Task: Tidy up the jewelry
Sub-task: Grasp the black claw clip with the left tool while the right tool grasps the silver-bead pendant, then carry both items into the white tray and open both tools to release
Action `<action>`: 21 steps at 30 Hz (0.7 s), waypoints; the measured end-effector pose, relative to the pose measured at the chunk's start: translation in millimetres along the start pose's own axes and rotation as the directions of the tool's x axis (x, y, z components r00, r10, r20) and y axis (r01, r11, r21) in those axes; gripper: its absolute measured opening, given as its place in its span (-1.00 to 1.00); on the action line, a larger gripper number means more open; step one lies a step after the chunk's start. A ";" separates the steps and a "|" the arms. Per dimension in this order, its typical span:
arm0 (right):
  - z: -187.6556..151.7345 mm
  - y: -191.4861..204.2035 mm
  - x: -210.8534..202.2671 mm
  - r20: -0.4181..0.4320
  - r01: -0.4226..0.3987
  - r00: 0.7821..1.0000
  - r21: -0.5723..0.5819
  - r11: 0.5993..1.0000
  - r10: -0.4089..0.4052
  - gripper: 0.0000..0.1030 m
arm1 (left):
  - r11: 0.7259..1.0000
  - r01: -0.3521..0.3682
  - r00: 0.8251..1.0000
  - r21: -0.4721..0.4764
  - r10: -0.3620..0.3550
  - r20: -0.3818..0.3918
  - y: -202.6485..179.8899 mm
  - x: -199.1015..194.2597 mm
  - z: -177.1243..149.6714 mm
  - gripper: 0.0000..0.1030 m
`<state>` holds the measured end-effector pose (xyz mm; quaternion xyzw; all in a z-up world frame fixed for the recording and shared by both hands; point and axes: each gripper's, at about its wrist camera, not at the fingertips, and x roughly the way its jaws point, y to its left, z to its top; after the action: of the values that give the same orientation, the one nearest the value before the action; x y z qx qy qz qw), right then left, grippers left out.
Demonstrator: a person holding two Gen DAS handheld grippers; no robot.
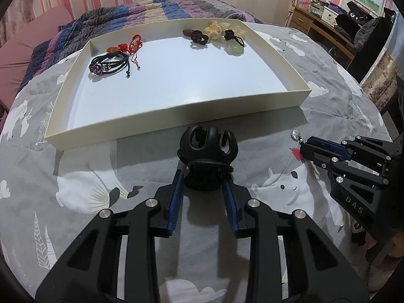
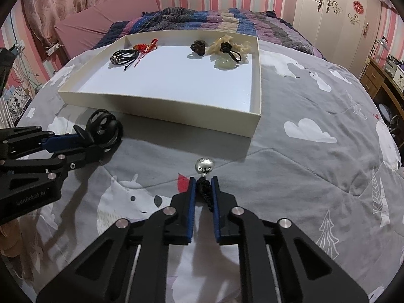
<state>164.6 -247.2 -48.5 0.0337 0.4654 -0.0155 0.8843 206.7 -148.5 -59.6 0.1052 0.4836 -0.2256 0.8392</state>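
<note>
The black claw hair clip (image 1: 207, 149) is clamped in the left gripper (image 1: 205, 176), just short of the tray (image 1: 176, 112) near wall. The silver bead pendant (image 2: 205, 165) is pinched by its black cord in the right gripper (image 2: 204, 184), also short of that wall. Sorted in the tray's far corners: bracelets (image 1: 111, 63) left, jade pendant (image 1: 234, 49) and dark knots right. Two pieces remain outside. Both must clear the near wall; the tray's middle floor is bare.

We see a bed covered by a grey quilt with white animal and cloud prints (image 2: 315, 96); a shallow cream cardboard tray (image 1: 176, 112) lies on it, beside a striped purple-blue blanket (image 1: 161, 5).
</note>
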 end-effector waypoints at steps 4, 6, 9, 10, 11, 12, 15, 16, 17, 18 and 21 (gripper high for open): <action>0.7 -1.9 -0.3 0.003 -0.008 1.000 0.009 1.000 0.008 -0.79 | 1.000 0.000 1.000 -0.008 0.000 0.002 1.7 -0.9 -0.7 -0.42; 1.5 -2.7 -1.1 0.007 -0.013 1.000 0.014 1.000 0.013 -0.80 | 1.000 -0.004 1.000 -0.016 0.004 0.009 3.4 -2.2 -0.2 -0.42; 2.2 -3.4 -1.9 0.016 -0.016 1.000 0.016 1.000 0.016 -0.80 | 1.000 -0.002 1.000 -0.023 0.003 0.018 6.1 -4.8 -0.5 -0.42; 2.2 -3.4 -2.1 0.018 -0.017 1.000 0.017 1.000 0.016 -0.80 | 1.000 -0.004 1.000 -0.022 0.004 0.019 6.2 -5.3 -0.6 -0.42; 2.3 -3.3 -2.0 0.019 -0.018 1.000 0.018 1.000 0.018 -0.80 | 1.000 -0.006 1.000 -0.022 0.006 0.020 6.3 -5.5 -0.8 -0.42; 2.4 -3.2 -1.8 0.020 -0.018 1.000 0.019 1.000 0.018 -0.80 | 1.000 -0.006 1.000 -0.021 0.007 0.020 6.2 -5.6 -1.2 -0.42; 2.1 -2.8 -1.0 0.018 -0.016 1.000 0.018 1.000 0.015 -0.80 | 1.000 -0.008 1.000 -0.023 0.008 0.018 6.6 -5.7 -1.6 -0.42; 2.0 -3.3 -1.4 0.017 -0.016 1.000 0.018 1.000 0.016 -0.80 | 1.000 -0.008 1.000 -0.024 0.008 0.020 7.0 -6.2 -1.5 -0.42; 1.9 -3.8 -1.6 0.017 -0.017 1.000 0.018 1.000 0.017 -0.80 | 1.000 -0.008 1.000 -0.025 0.009 0.022 7.3 -6.6 -1.5 -0.42; 1.9 -3.9 -1.8 0.017 -0.018 1.000 0.019 1.000 0.017 -0.80 | 1.000 -0.009 1.000 -0.026 0.009 0.023 7.8 -6.7 -1.4 -0.42; 1.7 -3.8 -1.3 0.017 -0.018 1.000 0.020 1.000 0.017 -0.80 | 0.999 -0.011 0.999 -0.030 0.012 0.030 8.7 -9.0 -2.0 -0.42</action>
<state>165.1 -251.2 -46.6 0.0467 0.4574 -0.0128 0.8879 205.5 -137.6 -53.2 0.0918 0.4735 -0.2151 0.8492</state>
